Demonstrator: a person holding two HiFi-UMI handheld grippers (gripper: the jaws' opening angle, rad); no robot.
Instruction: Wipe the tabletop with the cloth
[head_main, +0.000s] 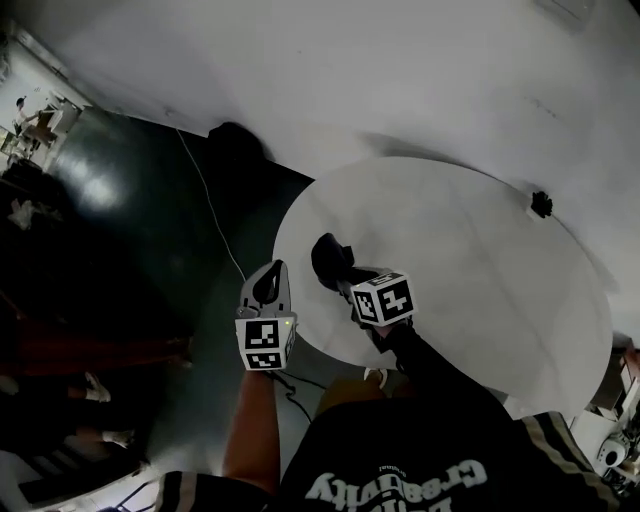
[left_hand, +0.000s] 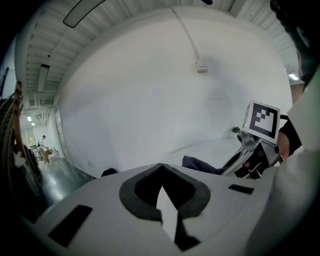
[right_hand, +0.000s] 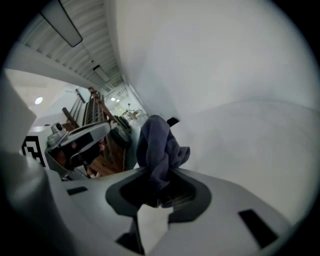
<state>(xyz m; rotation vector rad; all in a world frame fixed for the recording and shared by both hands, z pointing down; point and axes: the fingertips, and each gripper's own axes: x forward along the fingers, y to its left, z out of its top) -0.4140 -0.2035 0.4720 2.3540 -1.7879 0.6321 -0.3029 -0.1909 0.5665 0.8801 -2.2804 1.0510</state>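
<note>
A dark blue cloth (head_main: 328, 256) hangs bunched over the near left part of the round white table (head_main: 480, 290). My right gripper (head_main: 346, 277) is shut on the cloth (right_hand: 159, 145), which stands up from between its jaws (right_hand: 157, 186). My left gripper (head_main: 268, 280) is off the table's left edge, over the dark floor. Its jaws (left_hand: 161, 167) meet at the tips with nothing between them. The left gripper view shows the cloth (left_hand: 199, 164) and the right gripper's marker cube (left_hand: 263, 120) off to the right.
A small dark plant-like object (head_main: 541, 204) sits at the table's far right edge. A thin white cable (head_main: 205, 190) runs across the dark floor on the left, and a black lump (head_main: 236, 140) lies by the white wall. White equipment (head_main: 600, 440) stands at the lower right.
</note>
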